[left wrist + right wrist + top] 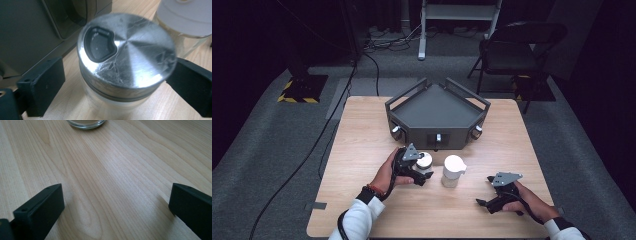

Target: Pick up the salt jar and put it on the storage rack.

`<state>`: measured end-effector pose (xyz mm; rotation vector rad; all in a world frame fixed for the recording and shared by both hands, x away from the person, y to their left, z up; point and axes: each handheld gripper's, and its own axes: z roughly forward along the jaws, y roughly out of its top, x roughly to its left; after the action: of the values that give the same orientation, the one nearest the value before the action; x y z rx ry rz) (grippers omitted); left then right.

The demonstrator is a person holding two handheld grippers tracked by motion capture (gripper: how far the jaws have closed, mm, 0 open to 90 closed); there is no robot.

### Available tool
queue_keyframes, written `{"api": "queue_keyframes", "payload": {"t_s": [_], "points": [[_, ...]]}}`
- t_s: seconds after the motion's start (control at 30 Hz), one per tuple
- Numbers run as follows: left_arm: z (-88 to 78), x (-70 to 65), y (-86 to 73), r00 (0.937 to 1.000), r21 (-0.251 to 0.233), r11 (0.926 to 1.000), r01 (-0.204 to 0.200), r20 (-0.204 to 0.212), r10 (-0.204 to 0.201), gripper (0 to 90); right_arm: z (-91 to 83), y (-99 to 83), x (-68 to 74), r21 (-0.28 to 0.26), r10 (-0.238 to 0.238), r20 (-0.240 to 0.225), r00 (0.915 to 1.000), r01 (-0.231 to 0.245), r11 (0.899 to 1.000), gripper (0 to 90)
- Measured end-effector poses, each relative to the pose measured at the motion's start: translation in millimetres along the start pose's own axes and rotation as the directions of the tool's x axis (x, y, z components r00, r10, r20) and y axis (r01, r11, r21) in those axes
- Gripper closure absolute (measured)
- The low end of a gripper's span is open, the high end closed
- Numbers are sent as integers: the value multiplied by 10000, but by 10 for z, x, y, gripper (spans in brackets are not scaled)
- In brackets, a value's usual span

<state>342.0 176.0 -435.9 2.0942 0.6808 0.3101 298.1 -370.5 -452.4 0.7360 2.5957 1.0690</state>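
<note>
**Left gripper closing in on the steel-lidded jar**

Brushed steel fills the space between the left gripper's jaws: the metal-lidded glass jar (126, 52) sits squarely between them in the left gripper view, its lid carrying a dark, kidney-shaped pour flap toward the upper left. The left gripper (117, 82) is wide open; the jaw on the right appears to sit at the lid's edge, while the one on the left stands apart from the glass, so nothing is gripped yet. I judge this as the approach-to-grasp step. The next move calls for squeezing the jaws shut on the jar, probably lower on the glass body or the lid's rim, squarely enough that the smooth round wall does not slip or tip.

Beyond the jar, just past the right-hand jaw, stands a white-lidded jar (185, 20), near enough that it could be bumped.

From the high view the layout is plain: the left gripper (419, 172) has the steel-lidded jar (425, 161) in front of it, the white-lidded jar (453, 170) just beside that, and a dark grey angular tray (437, 107) behind both. The right gripper (492, 192) rests well apart on the wooden table (362, 140).

Its own view shows the right gripper (116, 205) wide open and holding nothing, bare wood grain between the jaws and a glass base (86, 123) ahead.
</note>
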Motion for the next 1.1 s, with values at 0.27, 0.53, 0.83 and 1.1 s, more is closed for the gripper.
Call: {"api": "queue_keyframes", "payload": {"t_s": [0.27, 0.53, 0.83, 1.1], "points": [[51, 48, -152, 9992, -636, 9972, 385, 152, -376, 213, 0, 0, -1, -1, -7, -4, 10000, 7, 10000, 0], [66, 64, -158, 9983, -711, 9963, 490, 345, -467, 289, 1, 0, -6, -5, -28, -22, 10000, 28, 10000, 0], [49, 34, -133, 9980, -725, 9954, 624, 184, -612, 297, 1, 0, -6, -5, -30, -22, 10000, 30, 10000, 0], [20, -9, -101, 9981, -831, 9946, 618, 92, -612, 300, 1, 0, -6, -5, -29, -22, 10000, 29, 10000, 0]]}}
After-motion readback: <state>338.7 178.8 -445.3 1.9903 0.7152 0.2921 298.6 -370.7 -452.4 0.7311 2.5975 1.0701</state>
